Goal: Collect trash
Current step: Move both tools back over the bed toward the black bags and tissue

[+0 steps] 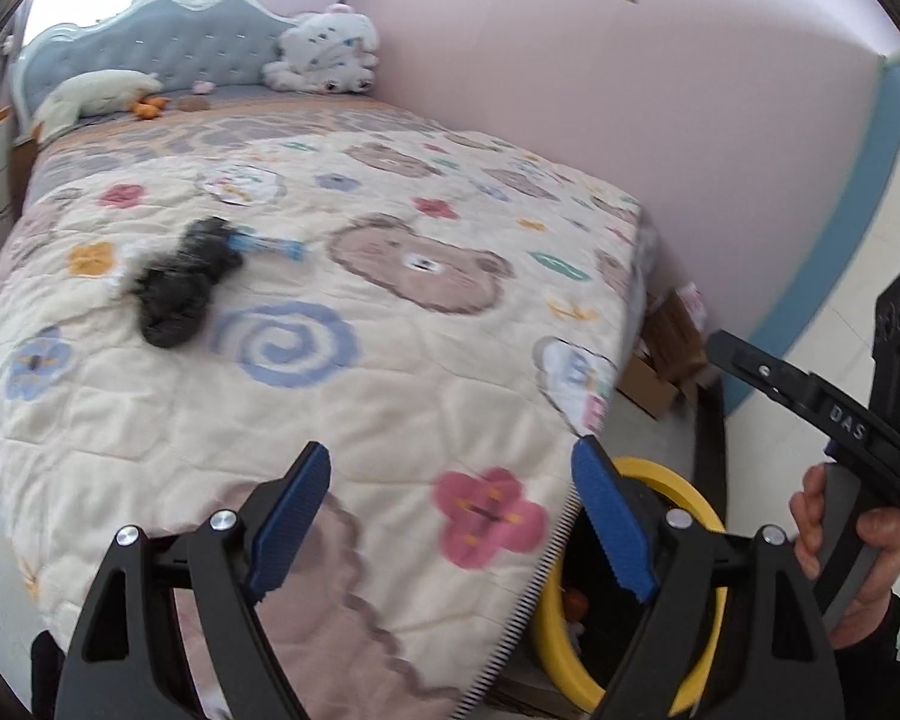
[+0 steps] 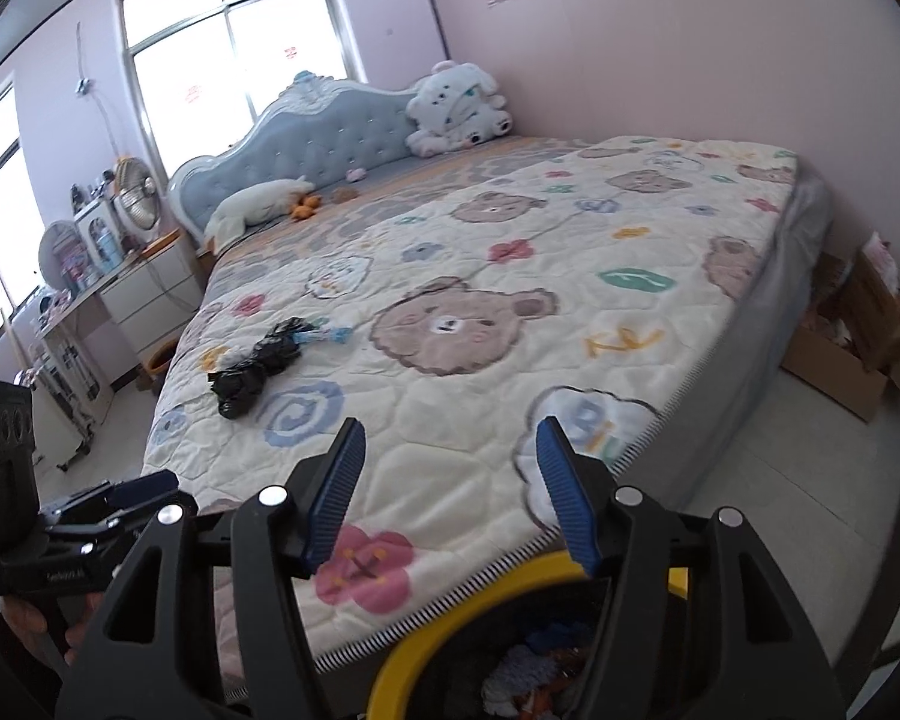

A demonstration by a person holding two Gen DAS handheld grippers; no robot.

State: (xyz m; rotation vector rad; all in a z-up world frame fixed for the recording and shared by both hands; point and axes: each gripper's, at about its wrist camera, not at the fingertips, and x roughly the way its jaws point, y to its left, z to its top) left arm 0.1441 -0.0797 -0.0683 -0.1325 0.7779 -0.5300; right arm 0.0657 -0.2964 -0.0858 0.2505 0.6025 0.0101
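The black bag (image 2: 258,363) lies crumpled on the quilt (image 2: 450,396) toward the bed's left edge, about midway along it, with a blue wrapper (image 2: 324,333) touching its far end. Both sit well apart from the grippers, which hang over the foot edge. The left gripper (image 1: 450,528) has its jaws wide apart with nothing between them; the right gripper (image 2: 447,492) is also parted and empty. The risks, as I judge them: pinching quilt fabric along with the thin bag, or lifting the bag and leaving the wrapper behind. The yellow-rimmed bin (image 2: 426,618) stands on the floor against the foot edge and already holds mixed scraps, blue, white and orange. A cardboard box (image 2: 846,354) by the far wall holds unclear clutter.
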